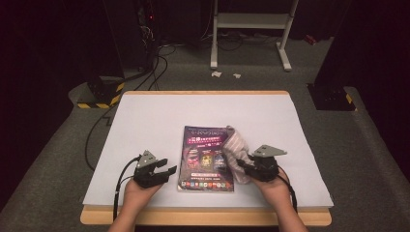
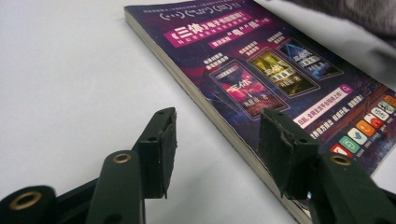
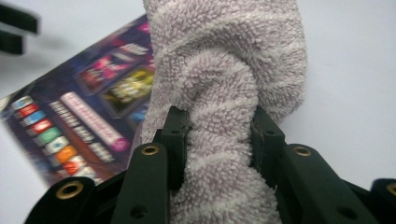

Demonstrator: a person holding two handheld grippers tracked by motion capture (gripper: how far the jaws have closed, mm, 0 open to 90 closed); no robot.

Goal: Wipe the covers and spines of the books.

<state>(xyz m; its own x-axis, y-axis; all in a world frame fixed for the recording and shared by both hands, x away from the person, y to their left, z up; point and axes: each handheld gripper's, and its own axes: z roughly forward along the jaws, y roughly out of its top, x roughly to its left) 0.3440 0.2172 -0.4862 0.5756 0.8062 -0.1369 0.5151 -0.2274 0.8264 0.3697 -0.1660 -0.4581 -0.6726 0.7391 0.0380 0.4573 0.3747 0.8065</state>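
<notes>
One big white surface sits on a wooden board, and the floor around it is grey and dark. Past its far edge there is a white frame standing on the floor, with black cables to the left of it.

Near the middle of the surface lies a book. It lies flat, with its purple cover up. The cover has three small pictures in a row and a line of little coloured squares at the near end. In the left gripper view the book shows its pale page edge along the side.

On the right side of the book is a towel. It is soft, pale and striped. Part of it lies over the right edge of the book and part is on the surface beside the book. In the right gripper view the towel is bunched up and fuzzy.

At the right of the book, the right tongs are clamped on the towel. In the right gripper view the right tongs squeeze a fold of it between the two black jaws.

At the left of the book, the left tongs are apart and hold nothing. In the left gripper view the left tongs sit just by the book's left edge, with one jaw over the surface and one over the cover.

A hand holds each gripper from the near side.
</notes>
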